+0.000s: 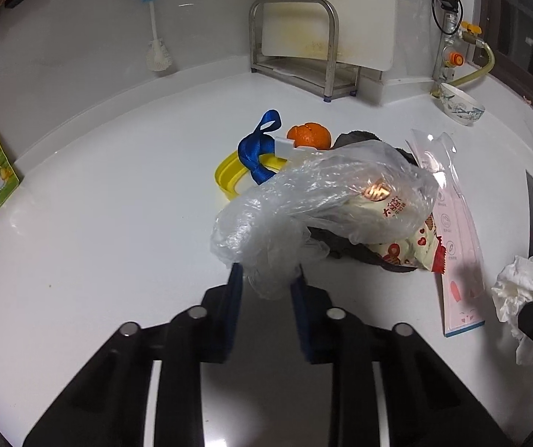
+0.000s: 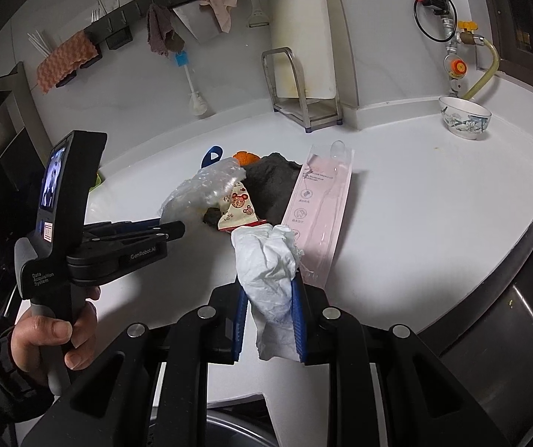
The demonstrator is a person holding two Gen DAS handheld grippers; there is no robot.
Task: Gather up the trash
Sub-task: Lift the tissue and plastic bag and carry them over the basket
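Left gripper [image 1: 266, 279]: I see my fingers [image 1: 235, 298] closed on the clear plastic bag [image 1: 322, 201].
Bag: lifted, draped over a snack wrapper [image 1: 411, 249] and a dark cloth [image 1: 356, 138].
Behind it: orange peel [image 1: 309, 135], yellow lid [image 1: 229, 178], blue strap [image 1: 257, 149].
Right side: pink package [image 1: 456, 246] flat on the worktop [image 1: 117, 223]; crumpled tissue [image 1: 527, 290] at the edge.

1 bowl [image 2: 464, 116], 1 orange [image 1: 308, 135], 1 tissue [image 2: 266, 268]
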